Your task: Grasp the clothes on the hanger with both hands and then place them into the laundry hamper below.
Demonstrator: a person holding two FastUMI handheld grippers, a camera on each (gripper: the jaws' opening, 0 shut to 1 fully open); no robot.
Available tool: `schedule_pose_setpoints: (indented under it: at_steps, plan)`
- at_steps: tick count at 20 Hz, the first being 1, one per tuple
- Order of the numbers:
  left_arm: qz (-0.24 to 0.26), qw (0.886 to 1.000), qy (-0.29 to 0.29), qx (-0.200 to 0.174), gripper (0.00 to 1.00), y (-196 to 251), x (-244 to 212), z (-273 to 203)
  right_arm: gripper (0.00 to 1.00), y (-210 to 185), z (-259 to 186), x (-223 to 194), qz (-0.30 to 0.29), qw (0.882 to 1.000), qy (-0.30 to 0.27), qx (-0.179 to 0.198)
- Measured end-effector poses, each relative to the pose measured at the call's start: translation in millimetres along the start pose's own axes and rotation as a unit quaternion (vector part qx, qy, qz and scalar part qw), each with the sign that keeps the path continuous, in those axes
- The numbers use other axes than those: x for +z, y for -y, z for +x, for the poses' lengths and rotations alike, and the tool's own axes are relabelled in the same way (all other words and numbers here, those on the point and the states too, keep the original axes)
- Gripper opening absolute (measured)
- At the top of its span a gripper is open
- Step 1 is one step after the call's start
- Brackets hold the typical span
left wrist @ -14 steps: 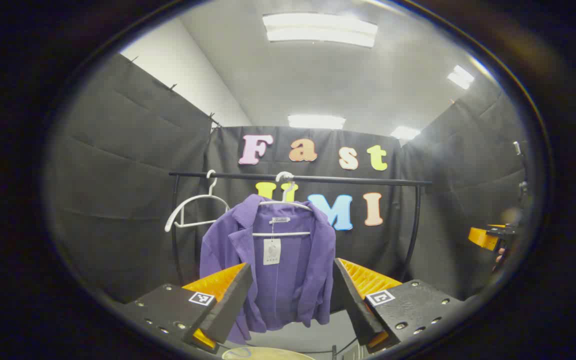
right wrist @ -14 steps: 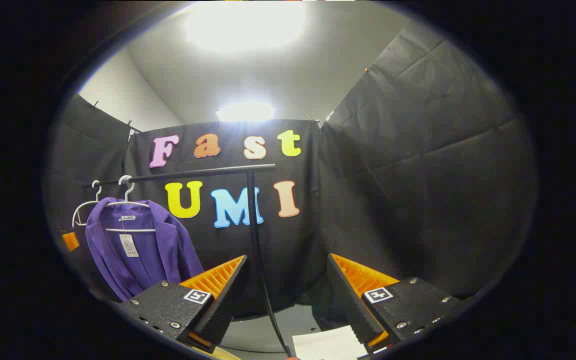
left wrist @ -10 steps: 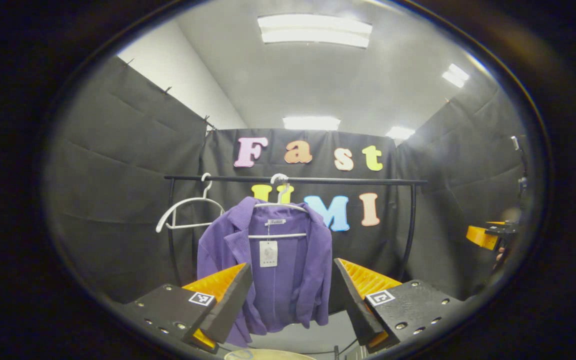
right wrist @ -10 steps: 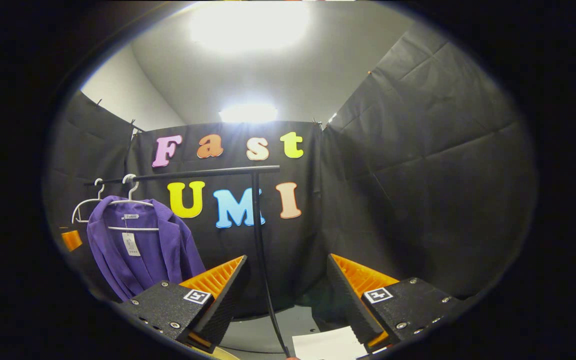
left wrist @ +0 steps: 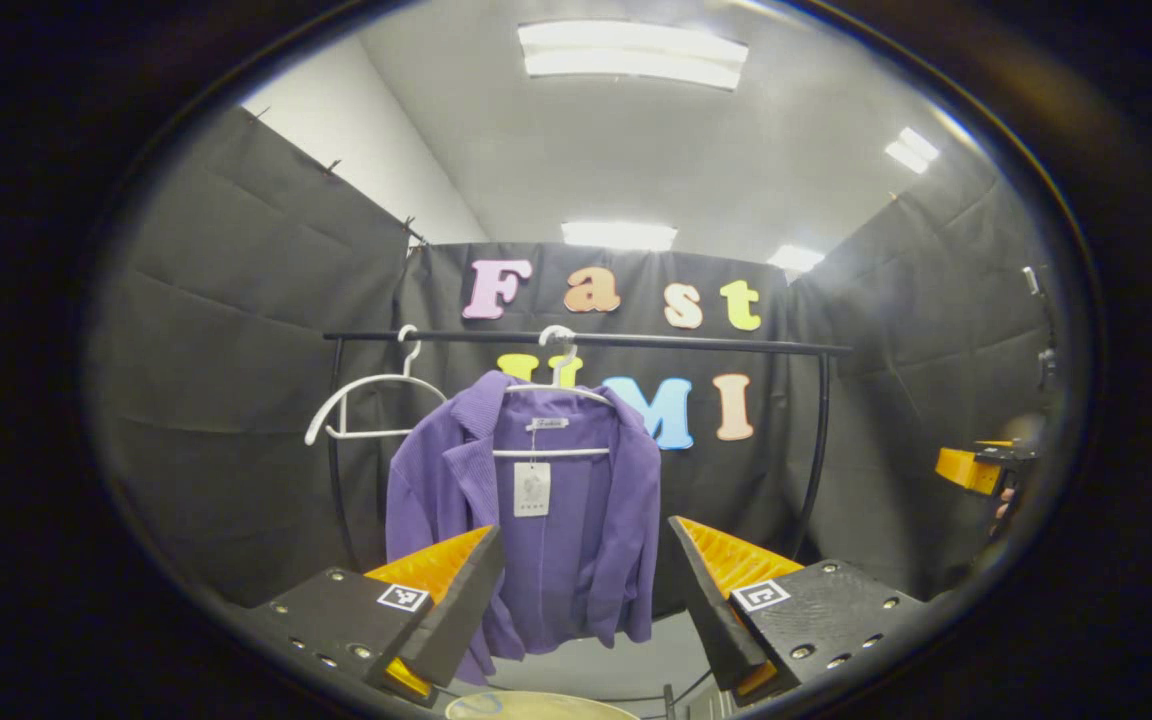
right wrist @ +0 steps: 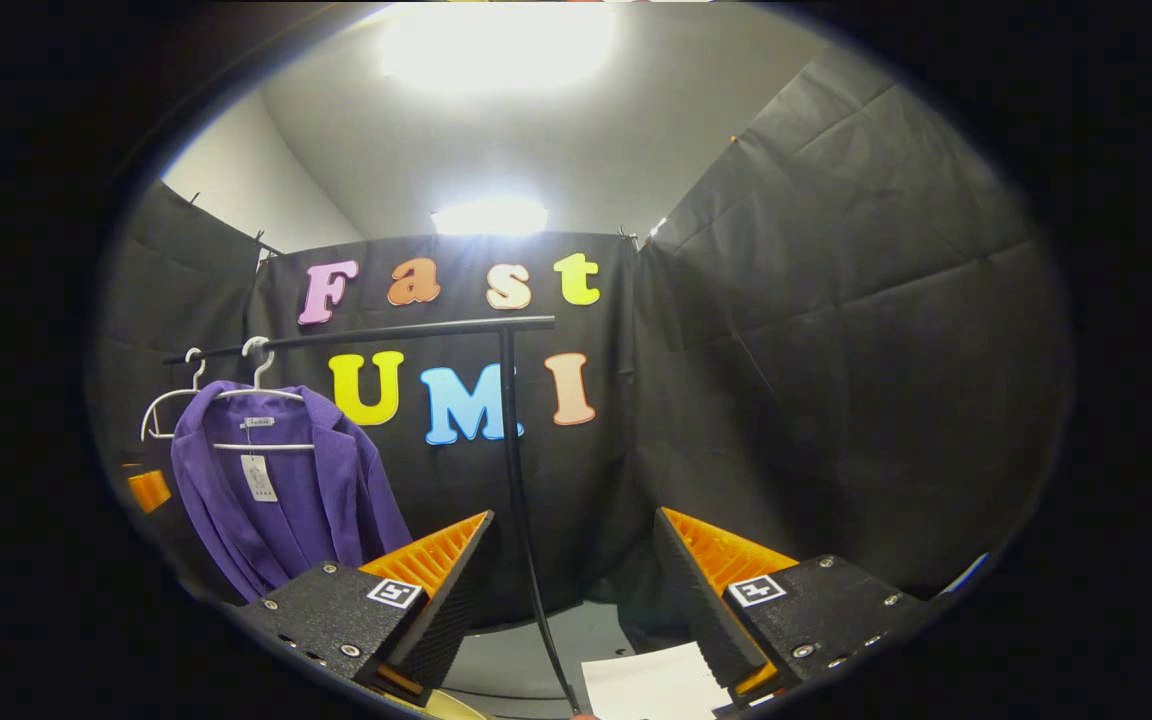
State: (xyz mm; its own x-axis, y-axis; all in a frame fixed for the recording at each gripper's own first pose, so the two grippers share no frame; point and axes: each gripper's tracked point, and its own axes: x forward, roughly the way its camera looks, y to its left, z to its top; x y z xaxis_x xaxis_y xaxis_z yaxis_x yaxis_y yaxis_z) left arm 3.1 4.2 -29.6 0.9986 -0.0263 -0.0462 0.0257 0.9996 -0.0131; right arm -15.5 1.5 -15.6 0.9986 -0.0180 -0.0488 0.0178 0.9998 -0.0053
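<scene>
We hold both claws spread and empty, the left claw (left wrist: 586, 590) facing the purple jacket (left wrist: 526, 520) on its hanger (left wrist: 556, 395), the right claw (right wrist: 571, 580) aside.

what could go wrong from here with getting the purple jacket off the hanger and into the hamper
1. The jacket hangs on a hanger hooked over the rail; a straight downward pull may drag the hanger along or snag it.
2. An empty hanger hangs right beside it and could get knocked.
3. The right gripper, open, faces the rack's post, with the jacket far off to its side, so its reach may clip the post.
</scene>
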Motion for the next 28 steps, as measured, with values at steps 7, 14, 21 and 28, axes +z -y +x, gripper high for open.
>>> schedule_pose_setpoints:
  at_steps: [7, 14, 21, 28]
  plan:
    - [0.005, 1.0, -0.006, 0.005, 0.97, -10, -6, 14, 0.95, -2, 5, -3, 0.007, 1.0, -0.001, -0.011]
    - [0.048, 0.998, -0.022, 0.023, 0.93, -27, -6, 27, 0.95, -34, 18, -9, 0.018, 0.999, -0.027, 0.004]
    - [0.057, 0.997, -0.026, 0.041, 0.96, -34, 6, 63, 0.95, -107, 61, -15, 0.034, 0.994, -0.061, 0.086]
    - [0.076, 0.991, -0.026, 0.106, 0.96, -60, 12, 118, 0.95, -204, 119, 13, 0.052, 0.977, -0.04, 0.204]
